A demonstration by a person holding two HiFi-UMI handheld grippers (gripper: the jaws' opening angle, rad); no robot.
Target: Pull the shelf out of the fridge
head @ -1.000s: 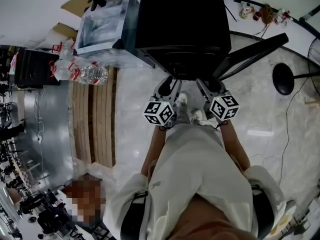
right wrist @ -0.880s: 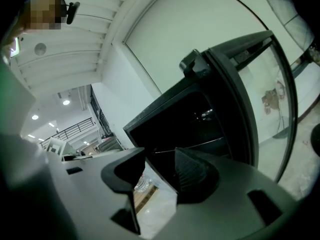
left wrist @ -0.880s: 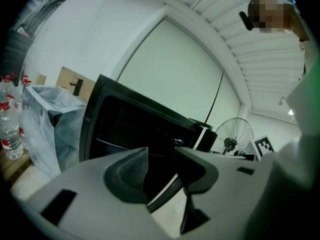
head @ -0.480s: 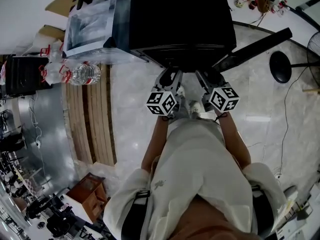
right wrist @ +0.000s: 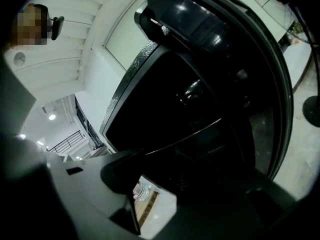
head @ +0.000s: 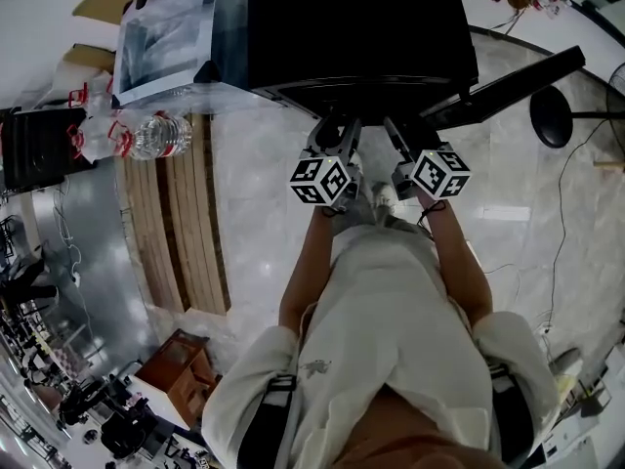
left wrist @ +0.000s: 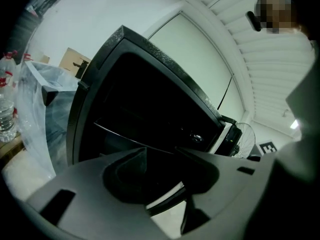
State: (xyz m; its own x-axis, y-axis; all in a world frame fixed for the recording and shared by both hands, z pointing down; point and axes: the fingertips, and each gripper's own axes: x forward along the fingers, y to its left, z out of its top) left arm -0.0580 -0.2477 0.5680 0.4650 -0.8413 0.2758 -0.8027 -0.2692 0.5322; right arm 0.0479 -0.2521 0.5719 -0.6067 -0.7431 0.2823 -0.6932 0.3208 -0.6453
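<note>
Head view: left tongs [head: 340, 133] and right tongs [head: 405, 137] side by side, tips at the open front of the black fridge [head: 361, 27]; door [head: 508, 81] swung out to the right; shelf hidden under the fridge top

Left gripper view: jaws slightly apart, clamped on nothing; shelf [left wrist: 120, 134] inside the fridge, its front edge running behind the gap

Right gripper view: jaws likewise narrowly apart, empty; shelf edge beyond them, inside the fridge

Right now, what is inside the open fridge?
One thin shelf crosses the fridge cavity, its front edge catching light. Everything else inside is too dark to make out. The left claw covers the lower part, and in the head view the fridge's top hides the interior.
</note>
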